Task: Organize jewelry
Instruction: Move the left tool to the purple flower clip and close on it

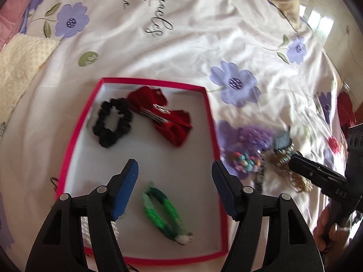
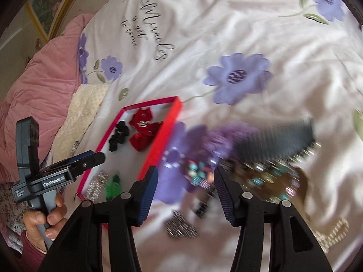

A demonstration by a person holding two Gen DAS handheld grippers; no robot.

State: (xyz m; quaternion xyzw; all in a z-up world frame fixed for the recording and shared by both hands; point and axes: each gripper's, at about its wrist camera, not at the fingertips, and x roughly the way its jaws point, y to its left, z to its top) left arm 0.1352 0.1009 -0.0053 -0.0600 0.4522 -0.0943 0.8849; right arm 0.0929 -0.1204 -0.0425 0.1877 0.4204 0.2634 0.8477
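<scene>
Left wrist view: my left gripper (image 1: 174,185) hangs over the red-rimmed box (image 1: 212,122) on the bed (image 1: 181,45), fingers spread about halfway and empty. Three pieces lie inside, I judge sorted there: one black scrunchie (image 1: 112,122), one red bow clip (image 1: 168,120), one green band (image 1: 163,213).

Right wrist view: my right gripper (image 2: 186,192), fingers half apart and holding nothing, points at the blurred unsorted heap beside the box's right edge, including one dark comb (image 2: 279,140) and one beaded piece (image 2: 197,172).
</scene>
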